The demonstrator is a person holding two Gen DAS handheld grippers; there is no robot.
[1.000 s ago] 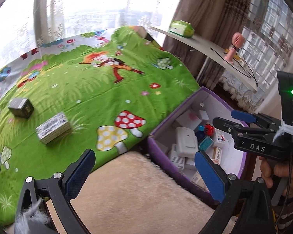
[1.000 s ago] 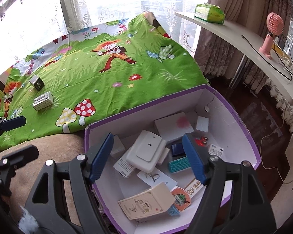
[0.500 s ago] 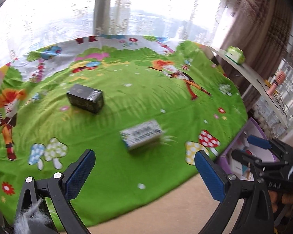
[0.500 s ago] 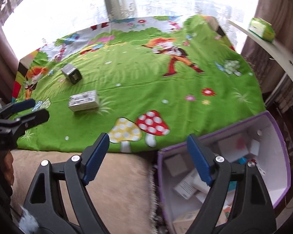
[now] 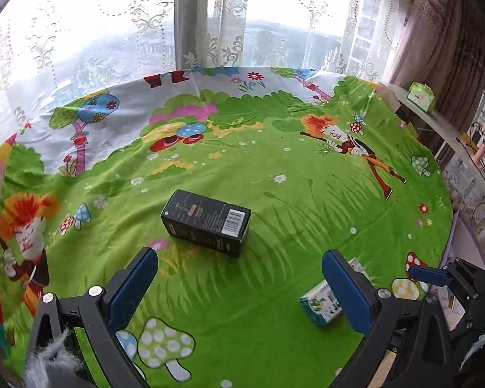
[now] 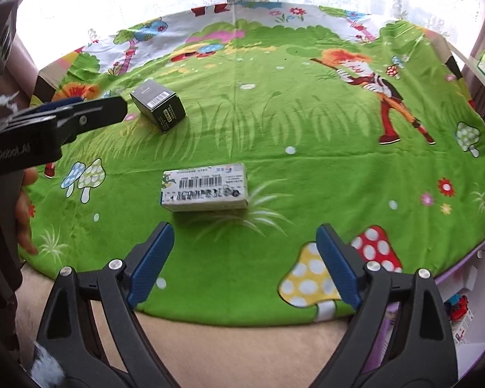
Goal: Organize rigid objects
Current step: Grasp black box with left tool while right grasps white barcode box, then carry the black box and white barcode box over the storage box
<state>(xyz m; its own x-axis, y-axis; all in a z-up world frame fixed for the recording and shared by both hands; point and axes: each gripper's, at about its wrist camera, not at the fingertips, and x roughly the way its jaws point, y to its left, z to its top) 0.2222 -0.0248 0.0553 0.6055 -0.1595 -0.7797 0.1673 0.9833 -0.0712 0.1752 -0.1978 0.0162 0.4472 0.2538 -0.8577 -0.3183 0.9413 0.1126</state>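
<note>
1. The left wrist view looks forward and downward along the open left gripper (image 5: 239,278) across the green cloth (image 5: 274,200) toward the window; the black box (image 5: 207,223) lies near, at frame centre.
2. The right wrist view looks the same way from farther back along the open right gripper (image 6: 242,258); the white box (image 6: 205,190) sits centre, the cloth's near edge at the bottom.
3. Both views share the cloth and both boxes: the white box (image 5: 323,300) appears lower right in the left view, the black box (image 6: 158,105) upper left in the right view.
4. Each view catches the other gripper at its frame edge.
</note>
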